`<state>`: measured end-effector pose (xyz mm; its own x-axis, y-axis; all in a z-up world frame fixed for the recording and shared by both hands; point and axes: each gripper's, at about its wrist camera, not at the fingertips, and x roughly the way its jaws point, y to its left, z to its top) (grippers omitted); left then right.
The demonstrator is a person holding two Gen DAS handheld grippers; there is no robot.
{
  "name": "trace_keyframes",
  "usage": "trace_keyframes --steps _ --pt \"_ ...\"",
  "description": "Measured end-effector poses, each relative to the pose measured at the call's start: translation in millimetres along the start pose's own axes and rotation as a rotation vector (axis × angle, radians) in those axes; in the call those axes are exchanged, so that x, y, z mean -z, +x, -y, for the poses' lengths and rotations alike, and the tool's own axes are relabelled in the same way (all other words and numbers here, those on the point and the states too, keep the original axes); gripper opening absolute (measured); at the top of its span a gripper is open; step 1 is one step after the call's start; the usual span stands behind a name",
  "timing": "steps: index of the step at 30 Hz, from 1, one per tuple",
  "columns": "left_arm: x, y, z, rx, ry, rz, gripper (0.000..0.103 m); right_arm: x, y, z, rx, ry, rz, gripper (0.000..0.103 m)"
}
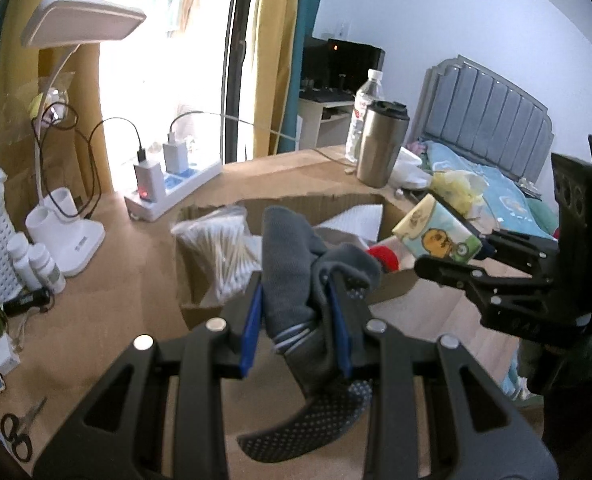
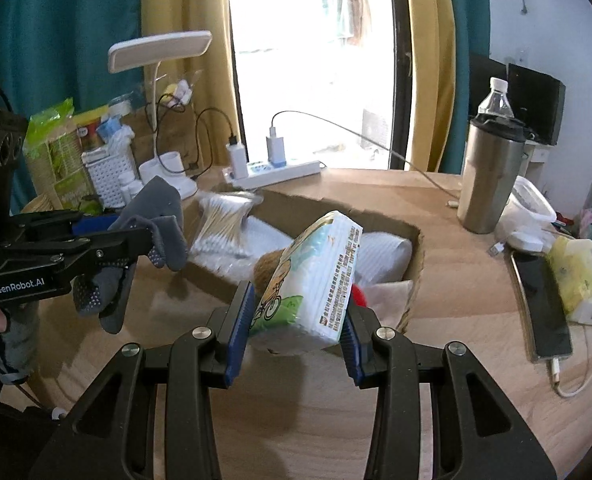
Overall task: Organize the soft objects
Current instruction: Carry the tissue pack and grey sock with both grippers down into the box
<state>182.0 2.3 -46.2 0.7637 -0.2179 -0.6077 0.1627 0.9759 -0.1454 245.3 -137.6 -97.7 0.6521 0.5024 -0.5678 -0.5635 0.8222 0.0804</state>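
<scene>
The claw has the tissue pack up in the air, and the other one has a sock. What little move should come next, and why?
Probably lower the right gripper a little forward and let the tissue pack go into the cardboard box. The pack is clamped and tilted right above the box's near edge, and the box already holds cotton swabs. The left gripper holds the grey sock by the box too.

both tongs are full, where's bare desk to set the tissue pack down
Bare desk lies in front of the cardboard box, and between the box and the phone. It is crowded around the lamp, and the box is already packed.
</scene>
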Motion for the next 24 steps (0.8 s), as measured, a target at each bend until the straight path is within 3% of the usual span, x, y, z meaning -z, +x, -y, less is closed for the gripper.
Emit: trace_keyframes --steps 11,24 --pt "-23 16 -3 0.001 0.013 0.02 0.032 -9 8 31 0.024 0.057 0.033 0.042" --pt "-43 52 -5 0.009 0.013 0.012 0.032 -14 34 57 0.037 0.082 0.011 0.042"
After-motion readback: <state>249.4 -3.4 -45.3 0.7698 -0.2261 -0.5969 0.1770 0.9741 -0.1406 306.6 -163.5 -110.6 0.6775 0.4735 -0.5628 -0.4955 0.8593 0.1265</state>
